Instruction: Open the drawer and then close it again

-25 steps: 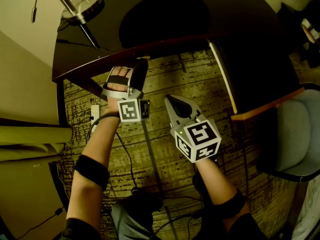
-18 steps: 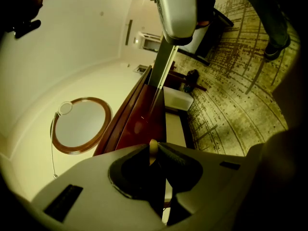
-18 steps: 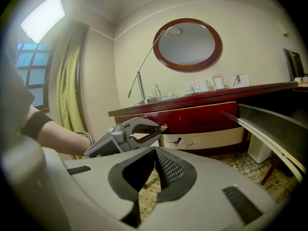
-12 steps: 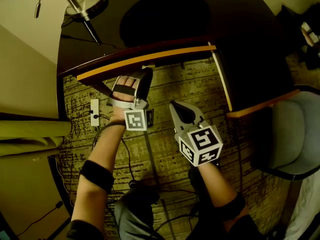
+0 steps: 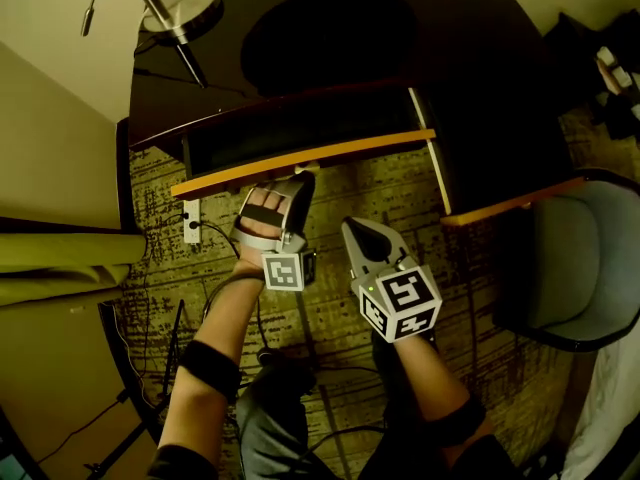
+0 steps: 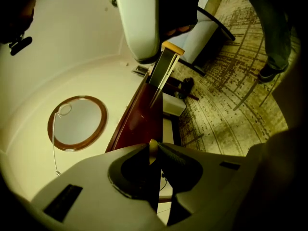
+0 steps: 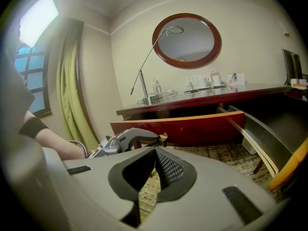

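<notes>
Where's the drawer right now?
Head view, top centre: the drawer stands pulled out from the dark desk, with the left claw clamped on its front edge.

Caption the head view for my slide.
Left gripper grips the front edge of the open dark wooden drawer; right gripper hangs shut.

A lamp is seen on the dark desk, and a round mirror is hung on the wall above it. A grey chair is set on the patterned carpet beside the desk. A curtain is hung next to a window.
</notes>
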`<state>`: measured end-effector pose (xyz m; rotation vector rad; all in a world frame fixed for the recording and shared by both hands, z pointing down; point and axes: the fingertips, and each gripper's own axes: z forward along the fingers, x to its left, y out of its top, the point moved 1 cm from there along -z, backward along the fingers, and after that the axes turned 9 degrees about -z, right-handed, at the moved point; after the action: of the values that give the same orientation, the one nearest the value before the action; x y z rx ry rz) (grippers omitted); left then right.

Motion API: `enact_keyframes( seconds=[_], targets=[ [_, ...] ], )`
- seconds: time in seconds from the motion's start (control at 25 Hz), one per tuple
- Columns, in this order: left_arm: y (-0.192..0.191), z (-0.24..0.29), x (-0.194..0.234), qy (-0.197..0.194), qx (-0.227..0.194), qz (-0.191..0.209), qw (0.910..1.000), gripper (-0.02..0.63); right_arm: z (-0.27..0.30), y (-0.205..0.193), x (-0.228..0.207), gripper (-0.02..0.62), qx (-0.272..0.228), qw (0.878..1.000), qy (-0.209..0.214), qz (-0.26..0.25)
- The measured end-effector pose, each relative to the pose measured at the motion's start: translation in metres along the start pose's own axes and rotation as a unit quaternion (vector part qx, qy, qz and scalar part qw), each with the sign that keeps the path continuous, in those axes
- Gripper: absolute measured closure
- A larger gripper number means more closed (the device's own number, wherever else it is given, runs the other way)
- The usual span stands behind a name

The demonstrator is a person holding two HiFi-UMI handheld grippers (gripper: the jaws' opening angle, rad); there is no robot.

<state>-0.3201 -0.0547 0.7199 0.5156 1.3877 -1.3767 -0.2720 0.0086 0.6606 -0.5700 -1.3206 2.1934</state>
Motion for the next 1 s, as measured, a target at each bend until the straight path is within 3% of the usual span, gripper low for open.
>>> enact_keyframes(
  seconds=[0.56,1.0],
  targets=[
    [0.041,-0.090,-0.052,-0.050,-0.011,-0.024,0.9984,0.543,-0.059,-0.019,0.002,0.594,0.035,0.998,-0.034,0.035],
    [0.056,-0.117,-0.063,-0.064,-0.008,-0.036,0.9972,0.545,-0.079,-0.027,0.006,0.594,0.048,0.997,-0.046,0.045]
  ],
)
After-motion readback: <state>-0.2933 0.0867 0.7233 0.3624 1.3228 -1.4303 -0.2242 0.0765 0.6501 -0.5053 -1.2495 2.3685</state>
